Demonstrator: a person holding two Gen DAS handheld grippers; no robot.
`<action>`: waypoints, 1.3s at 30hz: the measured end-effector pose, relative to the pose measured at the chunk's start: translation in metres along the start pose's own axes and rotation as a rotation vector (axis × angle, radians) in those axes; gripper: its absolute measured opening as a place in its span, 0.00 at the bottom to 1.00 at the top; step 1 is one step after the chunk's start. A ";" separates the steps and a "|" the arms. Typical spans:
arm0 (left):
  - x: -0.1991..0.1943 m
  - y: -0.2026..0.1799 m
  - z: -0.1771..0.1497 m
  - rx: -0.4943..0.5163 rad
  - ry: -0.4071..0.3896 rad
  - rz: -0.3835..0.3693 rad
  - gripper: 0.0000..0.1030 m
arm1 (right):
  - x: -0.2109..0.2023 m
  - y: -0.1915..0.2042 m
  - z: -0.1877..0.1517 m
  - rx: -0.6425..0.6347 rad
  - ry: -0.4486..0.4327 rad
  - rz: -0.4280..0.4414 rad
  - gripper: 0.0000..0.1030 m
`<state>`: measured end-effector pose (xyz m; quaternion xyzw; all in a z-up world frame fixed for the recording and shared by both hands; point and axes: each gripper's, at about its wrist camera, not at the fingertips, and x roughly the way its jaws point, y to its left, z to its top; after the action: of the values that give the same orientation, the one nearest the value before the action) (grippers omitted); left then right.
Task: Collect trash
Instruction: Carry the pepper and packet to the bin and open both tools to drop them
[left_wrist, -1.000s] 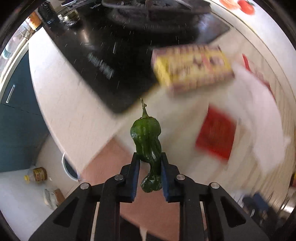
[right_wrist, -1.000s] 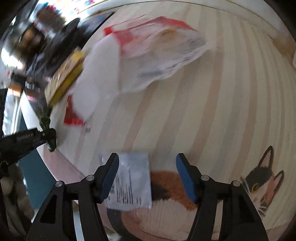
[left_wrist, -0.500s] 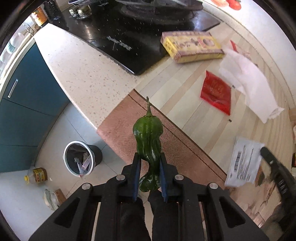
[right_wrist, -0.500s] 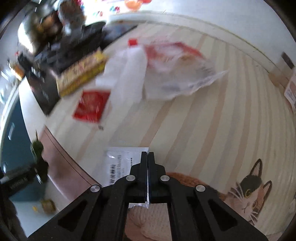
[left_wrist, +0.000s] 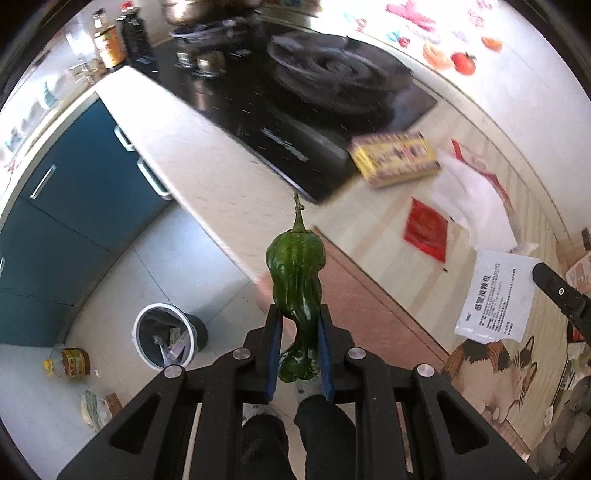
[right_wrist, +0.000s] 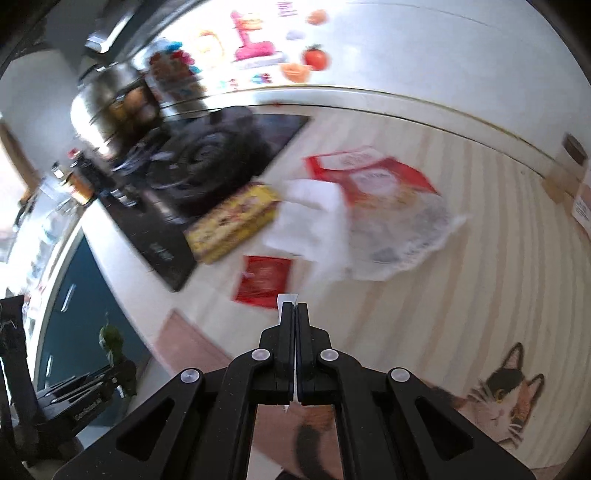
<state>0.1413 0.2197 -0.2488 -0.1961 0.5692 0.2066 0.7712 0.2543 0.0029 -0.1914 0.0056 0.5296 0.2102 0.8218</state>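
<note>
Left tongs (left_wrist: 299, 354) clamped on a wrinkled green pepper (left_wrist: 295, 273), pads pressing its narrow lower part; the pepper hangs out over the worktop edge, above the floor. Its long axis runs straight out along the fingers, stem end pointing away from the tongs toward the stove, blossom end tucked back between the pads. Right tongs (right_wrist: 296, 314) fully closed on a thin white printed sachet (left_wrist: 495, 295), seen edge-on as a sliver in the right wrist view; the left wrist view shows it flat-on, hanging off the tip of the tongs just over the cat-print mat (left_wrist: 491, 373), its long side running roughly away from the camera. Below, on the floor beside the blue cabinet, a grey bin (left_wrist: 166, 336) already holds some wrappers, so part of the collecting looks done. Judgement: two pieces are in hand but not yet binned; the pepper is not yet over the bin's mouth. Farther along the worktop (left_wrist: 207, 162), trash is left: a red packet (left_wrist: 424, 230), beyond it a white paper sheet (left_wrist: 469, 199) lying partly over a red-and-clear bag (right_wrist: 388, 206), and a yellow box (left_wrist: 395, 158) against the black stove (left_wrist: 314, 107). Roughly half the job or more looks outstanding.
</note>
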 end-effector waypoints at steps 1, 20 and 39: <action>-0.003 0.010 -0.001 -0.013 -0.010 0.004 0.14 | -0.002 0.007 -0.001 -0.008 -0.004 0.011 0.00; 0.053 0.330 -0.138 -0.521 0.087 0.102 0.14 | 0.127 0.319 -0.143 -0.507 0.211 0.250 0.00; 0.458 0.524 -0.259 -0.947 0.431 -0.300 0.19 | 0.559 0.394 -0.416 -0.549 0.575 0.197 0.00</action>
<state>-0.2270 0.5633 -0.7940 -0.6393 0.5248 0.2834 0.4854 -0.0468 0.4701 -0.7684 -0.2223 0.6588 0.4143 0.5873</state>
